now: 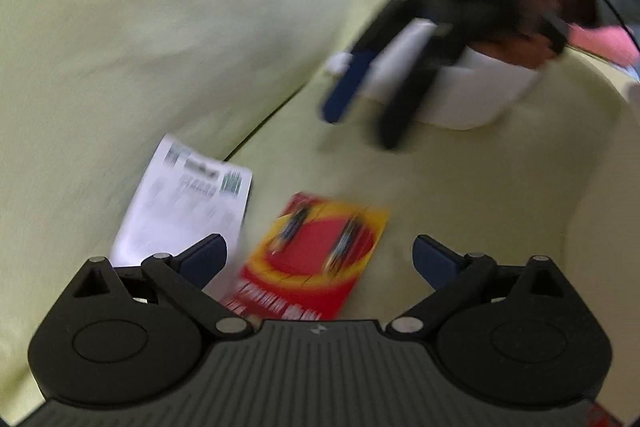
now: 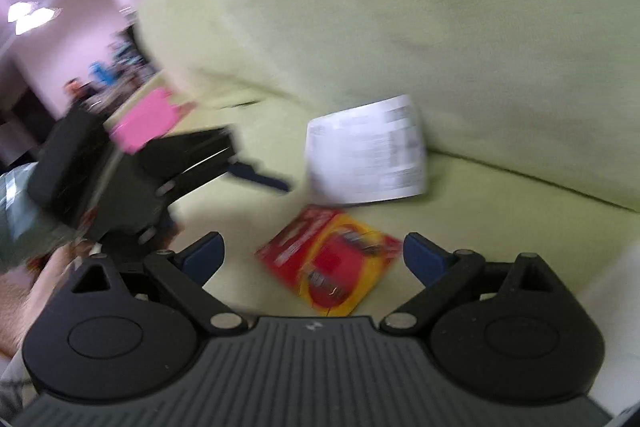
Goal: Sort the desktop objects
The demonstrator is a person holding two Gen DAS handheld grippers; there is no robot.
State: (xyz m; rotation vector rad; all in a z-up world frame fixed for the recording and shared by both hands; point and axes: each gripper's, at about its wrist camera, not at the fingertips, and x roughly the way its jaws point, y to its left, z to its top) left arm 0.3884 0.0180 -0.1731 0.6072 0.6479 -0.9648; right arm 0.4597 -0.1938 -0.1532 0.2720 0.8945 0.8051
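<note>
Presently both the left gripper [image 1: 320, 259] and right gripper [image 2: 314, 255] hover empty, jaws wide, flanking the red-and-yellow card packet [image 1: 316, 259] beside a white printed paper slip [image 1: 184, 207], evidently approaching for pickup.

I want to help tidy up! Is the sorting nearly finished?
Not nearly. Nothing looks sorted yet. The red card and the white paper lie loose on the green cushion. The left tool and the right tool are open and empty. Both items are left to put away.
</note>
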